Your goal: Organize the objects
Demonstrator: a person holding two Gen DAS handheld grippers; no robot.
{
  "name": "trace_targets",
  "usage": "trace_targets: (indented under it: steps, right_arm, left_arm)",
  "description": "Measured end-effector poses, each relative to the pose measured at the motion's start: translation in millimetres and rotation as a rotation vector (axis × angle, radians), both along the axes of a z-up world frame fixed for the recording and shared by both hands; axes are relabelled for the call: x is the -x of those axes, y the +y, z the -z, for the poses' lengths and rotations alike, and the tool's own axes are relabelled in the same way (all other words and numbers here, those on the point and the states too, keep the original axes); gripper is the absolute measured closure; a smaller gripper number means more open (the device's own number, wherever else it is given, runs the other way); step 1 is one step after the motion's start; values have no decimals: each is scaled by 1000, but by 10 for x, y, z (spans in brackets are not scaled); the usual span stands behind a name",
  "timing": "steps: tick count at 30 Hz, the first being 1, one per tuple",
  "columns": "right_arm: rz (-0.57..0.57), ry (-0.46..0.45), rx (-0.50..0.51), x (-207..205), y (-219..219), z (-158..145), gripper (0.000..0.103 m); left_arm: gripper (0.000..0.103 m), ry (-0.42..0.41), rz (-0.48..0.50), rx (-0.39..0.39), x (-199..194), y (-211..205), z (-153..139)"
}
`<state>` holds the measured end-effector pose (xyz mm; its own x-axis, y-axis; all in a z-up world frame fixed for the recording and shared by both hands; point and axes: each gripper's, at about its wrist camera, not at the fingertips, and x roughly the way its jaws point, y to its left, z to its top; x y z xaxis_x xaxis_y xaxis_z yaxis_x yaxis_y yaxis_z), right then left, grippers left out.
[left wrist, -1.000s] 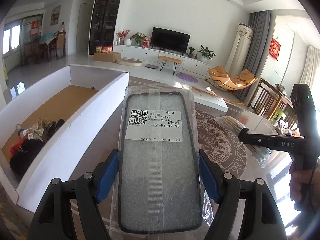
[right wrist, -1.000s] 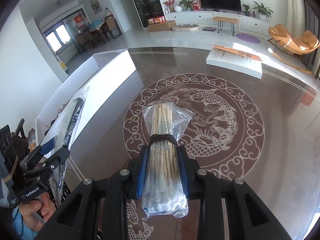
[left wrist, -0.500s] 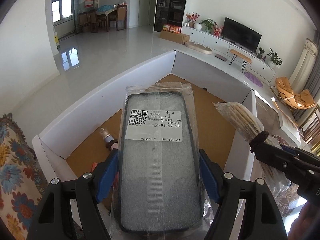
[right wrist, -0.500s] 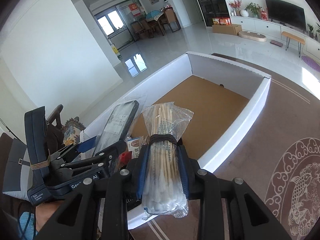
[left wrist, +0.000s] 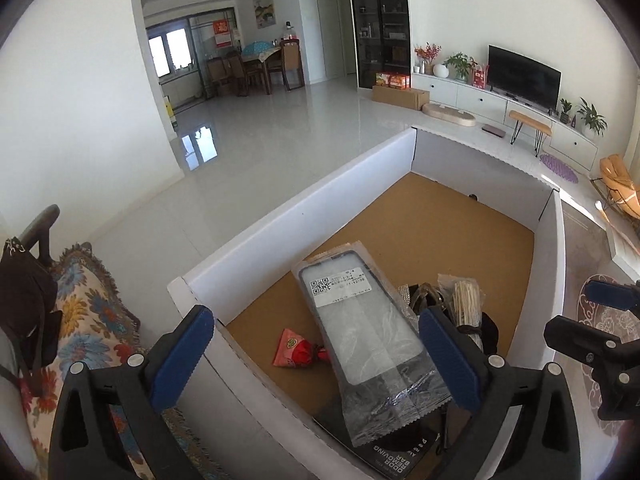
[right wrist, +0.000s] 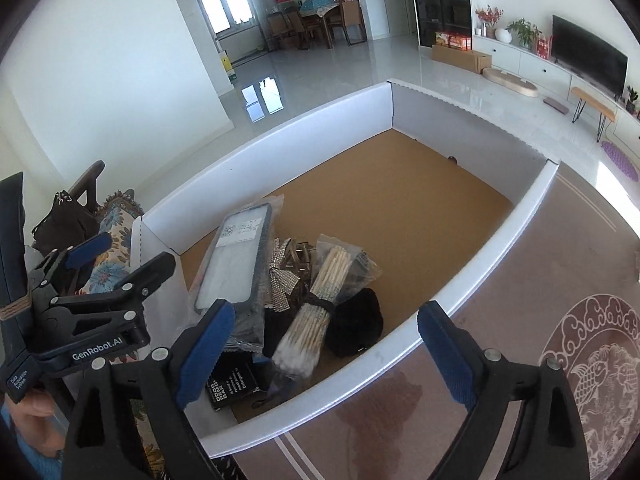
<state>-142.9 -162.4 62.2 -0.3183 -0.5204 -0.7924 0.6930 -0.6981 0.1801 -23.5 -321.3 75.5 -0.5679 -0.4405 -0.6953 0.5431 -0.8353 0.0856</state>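
Left wrist view: left gripper [left wrist: 320, 354] jaws are opening, spread wide, pads clear of everything. The bagged phone case [left wrist: 362, 330] lies between and below them in the near end of the white box [left wrist: 304, 216], not gripped. Long axis runs near-to-far, tilted a little left at the far end, propped on the pile under it. Red sachet [left wrist: 298, 348] sits just left of it on the cardboard floor. Right gripper [left wrist: 600, 332] shows at the right edge, over the box's right wall.

Right wrist view: right gripper [right wrist: 324, 348] jaws are also opening, wide apart, nothing pressed. The cotton swab bundle [right wrist: 316, 314] lies in the box between and beyond the jaws, long axis near-left to far-right, cotton tips nearest. It rests against a black pouch [right wrist: 356, 326] on its right, with the phone case to its left.

Judgement: both items look dropped off. Next pick is probably out on the surface [right wrist: 560, 280] to the right, so the right gripper is nearer.
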Motion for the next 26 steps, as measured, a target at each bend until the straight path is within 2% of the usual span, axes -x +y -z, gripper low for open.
trace_targets:
  steps: [3,6,8,11,12,21,26]
  right_arm:
    - [16,20,-47,69,145,-100,4]
    - [22,27,-72,117,248,-150,4]
    - [29,36,-76,125,270,-165,4]
    - [36,36,-75,136,269,-172,4]
    - [35,37,-76,138,242,-160,4]
    - [24,30,-75,130,194,-101,4]
    - [30,42,-61,130,192,-134,4]
  left_arm:
    - [0,37,-8,-75,-4,4,-153]
    - [0,30,-61,-81,-34,37,-200]
    - [0,23,-83,-85,-28,24,-174]
    - [0,-17,-82,-163,17,-24,-66]
    - [0,-22,-86,-166,19,-23,-34]
    - [0,-6,-107,-96,0,59,-46]
    - [0,12,-126,14,-3,198,-108]
